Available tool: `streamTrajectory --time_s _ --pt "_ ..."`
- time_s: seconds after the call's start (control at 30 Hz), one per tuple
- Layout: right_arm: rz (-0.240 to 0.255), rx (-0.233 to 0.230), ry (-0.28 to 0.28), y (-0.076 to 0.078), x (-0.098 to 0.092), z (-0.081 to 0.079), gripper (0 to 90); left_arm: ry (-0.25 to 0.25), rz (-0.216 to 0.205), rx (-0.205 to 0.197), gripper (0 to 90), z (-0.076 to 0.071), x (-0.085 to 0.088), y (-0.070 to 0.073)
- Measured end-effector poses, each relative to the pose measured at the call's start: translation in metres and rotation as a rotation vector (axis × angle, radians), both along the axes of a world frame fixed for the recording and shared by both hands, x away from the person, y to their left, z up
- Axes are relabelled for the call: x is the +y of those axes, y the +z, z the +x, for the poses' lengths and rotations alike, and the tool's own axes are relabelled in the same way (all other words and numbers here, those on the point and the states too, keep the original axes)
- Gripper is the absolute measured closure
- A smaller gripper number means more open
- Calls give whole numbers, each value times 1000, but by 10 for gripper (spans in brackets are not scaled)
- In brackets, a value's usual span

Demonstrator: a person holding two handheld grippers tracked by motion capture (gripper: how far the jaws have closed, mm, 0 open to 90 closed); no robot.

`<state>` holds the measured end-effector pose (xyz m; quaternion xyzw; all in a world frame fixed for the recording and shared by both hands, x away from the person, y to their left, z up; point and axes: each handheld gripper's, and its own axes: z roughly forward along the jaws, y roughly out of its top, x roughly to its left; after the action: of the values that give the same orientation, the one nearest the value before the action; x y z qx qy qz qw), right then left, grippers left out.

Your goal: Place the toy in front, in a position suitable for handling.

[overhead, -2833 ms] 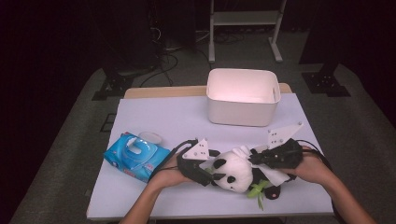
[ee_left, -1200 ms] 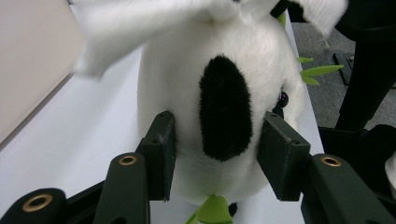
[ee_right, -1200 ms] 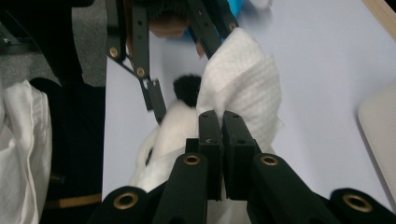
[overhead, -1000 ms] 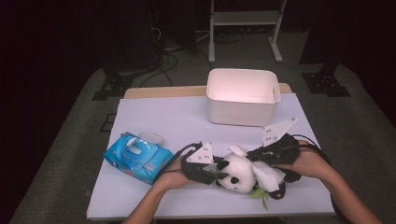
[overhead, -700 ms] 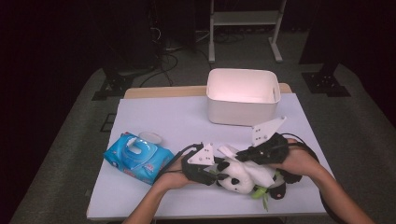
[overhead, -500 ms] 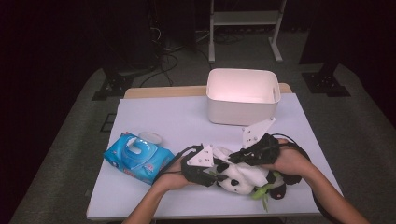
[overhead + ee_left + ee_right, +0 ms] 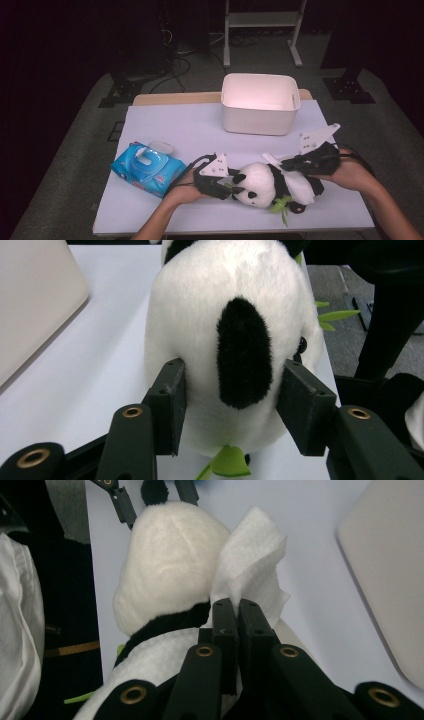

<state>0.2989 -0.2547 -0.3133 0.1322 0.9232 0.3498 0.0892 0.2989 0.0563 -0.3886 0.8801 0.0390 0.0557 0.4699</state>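
A black and white panda plush (image 7: 260, 182) lies on its side near the table's front edge, with a green leaf by its belly. My left gripper (image 7: 231, 189) holds its head (image 7: 210, 330): both pads (image 7: 170, 405) press into the white fur, though the jaws have just been opening slightly. My right gripper (image 7: 282, 162) is over the panda's back, shut on a white wipe (image 7: 252, 570) that stands up against the back of the head (image 7: 165, 565). More of the wipe (image 7: 297, 185) drapes over the panda's body.
A white bin (image 7: 260, 102) stands at the back of the table (image 7: 175, 125). A blue pack of wipes (image 7: 147, 167) lies at the front left, with a small white lid (image 7: 160, 147) behind it. A person's hands hold both grippers.
My right gripper swept left over the panda with the wipe, then came back to the right. The left gripper and the panda's head stayed in place.
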Motion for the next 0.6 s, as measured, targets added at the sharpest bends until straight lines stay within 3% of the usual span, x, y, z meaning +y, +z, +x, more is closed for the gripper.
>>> streamTrajectory --time_s 0.1,0.23,0.47,0.6 --pt "21 4 -16 -2 -9 -4 867 10 -7 24 418 1 -2 4" --pt "27 13 -14 -8 -8 -9 868 15 -5 55 275 0 -8 12" --pt "28 9 -4 -16 -5 -19 870 13 55 102 179 5 -28 17" --pt "36 8 -6 -19 -7 -23 870 -2 60 134 157 7 -40 16"
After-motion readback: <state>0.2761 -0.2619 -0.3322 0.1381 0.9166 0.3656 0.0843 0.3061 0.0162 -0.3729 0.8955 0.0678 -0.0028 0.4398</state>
